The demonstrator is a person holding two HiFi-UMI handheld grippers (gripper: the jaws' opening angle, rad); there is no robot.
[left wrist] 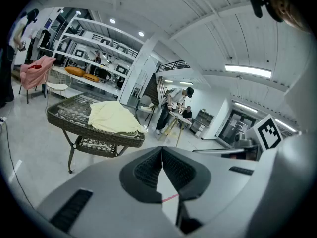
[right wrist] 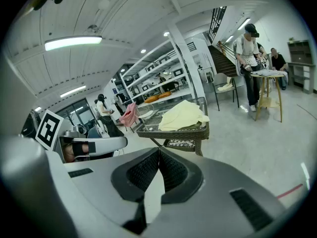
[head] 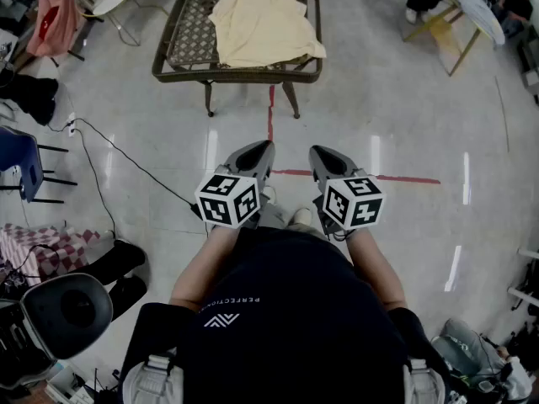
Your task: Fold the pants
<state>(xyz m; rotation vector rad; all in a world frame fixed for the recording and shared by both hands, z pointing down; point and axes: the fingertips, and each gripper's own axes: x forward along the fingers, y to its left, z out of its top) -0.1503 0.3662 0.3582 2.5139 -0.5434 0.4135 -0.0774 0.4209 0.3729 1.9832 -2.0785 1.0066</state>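
Note:
Pale yellow pants lie crumpled on a dark wicker table some way ahead of me across the floor. They show again as the pants in the left gripper view and the pants in the right gripper view. My left gripper and right gripper are held side by side in front of my body, well short of the table. Both have their jaws shut tip to tip with nothing between them.
Red tape lines the glossy floor between me and the table. A black cable runs across the floor at left, near a blue chair and a black stool. People stand at a small table at the right.

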